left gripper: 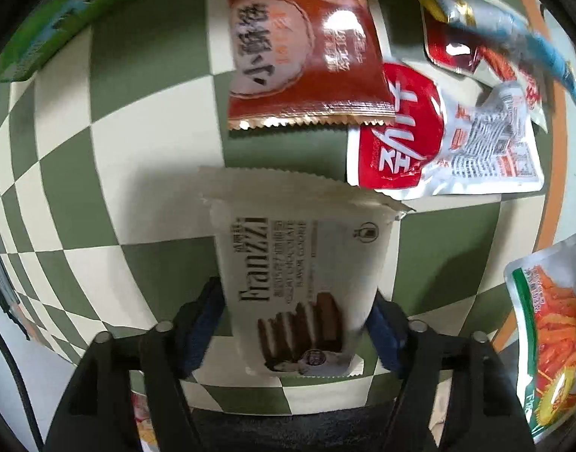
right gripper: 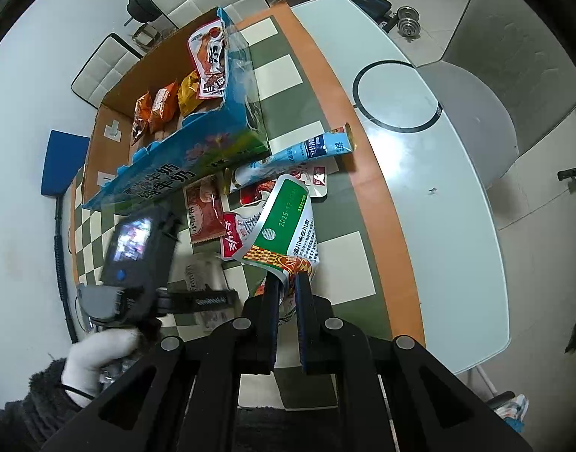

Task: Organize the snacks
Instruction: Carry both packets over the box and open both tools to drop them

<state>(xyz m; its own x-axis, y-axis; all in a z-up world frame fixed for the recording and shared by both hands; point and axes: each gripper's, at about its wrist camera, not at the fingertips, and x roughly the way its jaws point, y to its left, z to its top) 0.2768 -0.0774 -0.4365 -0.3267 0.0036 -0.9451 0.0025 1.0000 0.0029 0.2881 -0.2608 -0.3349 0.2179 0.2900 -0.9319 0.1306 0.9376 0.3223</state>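
Note:
My left gripper [left gripper: 297, 316] is shut on a white Franzzi cookie packet [left gripper: 299, 263] just above the green-and-cream checkered mat [left gripper: 99, 150]. In front of it lie a brown-orange pastry packet [left gripper: 303, 45] and a red-and-white packet [left gripper: 431, 135]. My right gripper [right gripper: 288, 286] is shut on the bottom edge of a green-and-white pouch [right gripper: 284, 226] and holds it above the mat. The left gripper [right gripper: 144, 263], blurred, shows in the right wrist view. A blue carton [right gripper: 197, 128] with several snack bags [right gripper: 163, 105] stands behind the pile.
More packets lie by the carton: a light-blue stick pack [right gripper: 318, 147] and a red packet [right gripper: 254, 192]. The pouch with an orange food picture [left gripper: 551, 339] shows at the right in the left wrist view. The mat lies on a white table [right gripper: 438, 173]; a grey chair [right gripper: 514, 56] stands beyond it.

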